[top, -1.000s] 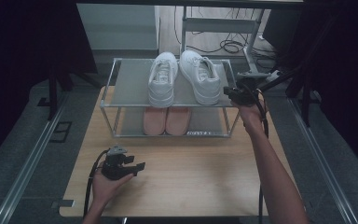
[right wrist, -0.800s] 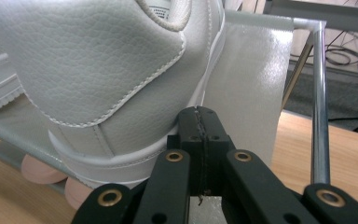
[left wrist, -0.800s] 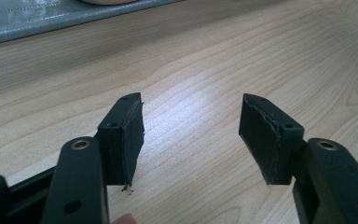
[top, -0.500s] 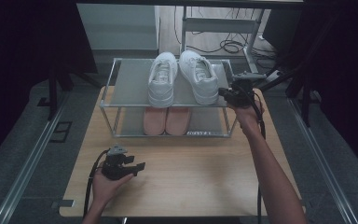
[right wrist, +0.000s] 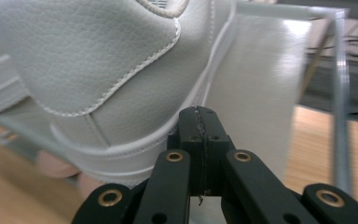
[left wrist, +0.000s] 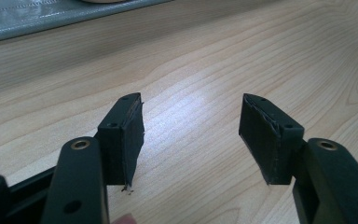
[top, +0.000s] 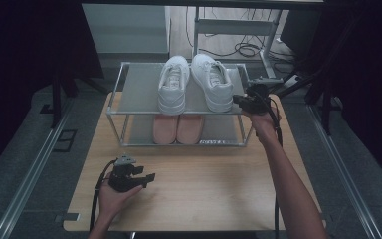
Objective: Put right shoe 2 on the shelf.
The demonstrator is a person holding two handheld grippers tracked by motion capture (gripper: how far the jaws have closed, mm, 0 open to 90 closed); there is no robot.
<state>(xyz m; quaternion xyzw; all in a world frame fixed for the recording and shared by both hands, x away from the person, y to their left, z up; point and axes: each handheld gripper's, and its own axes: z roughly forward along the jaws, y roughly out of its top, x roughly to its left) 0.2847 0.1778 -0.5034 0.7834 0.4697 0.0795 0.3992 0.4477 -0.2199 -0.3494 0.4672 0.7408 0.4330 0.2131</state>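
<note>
1. Compared with a second ago, the left gripper (top: 146,178) is staying put near the counter's (top: 219,199) front-left corner, while the right gripper (top: 237,99) is sitting slightly lower and closer to the heel of the right white shoe (top: 213,87) than before.
2. The left gripper's jaws are standing wide apart with nothing between them; the left gripper view is showing bare wood grain of the counter (left wrist: 205,60) beneath the open jaws and a grey strip of the rack's lower shelf (left wrist: 51,16) along the top edge.
3. The right gripper's (right wrist: 200,122) jaws are closed flat against each other, gripping nothing; the right gripper view is showing their tips just at the sole rim of the right white shoe's (right wrist: 98,70) heel, which the high view is too coarse to settle.
4. The right white shoe is resting on the top shelf of the rack (top: 134,89), beside the left white shoe (top: 173,84), at the counter's far edge, right of middle.
5. Its long axis is running front to back, toe pointing away toward the far edge and slightly left, heel facing the person.
6. Two pink shoes (top: 176,128) are lying on the lower shelf.
</note>
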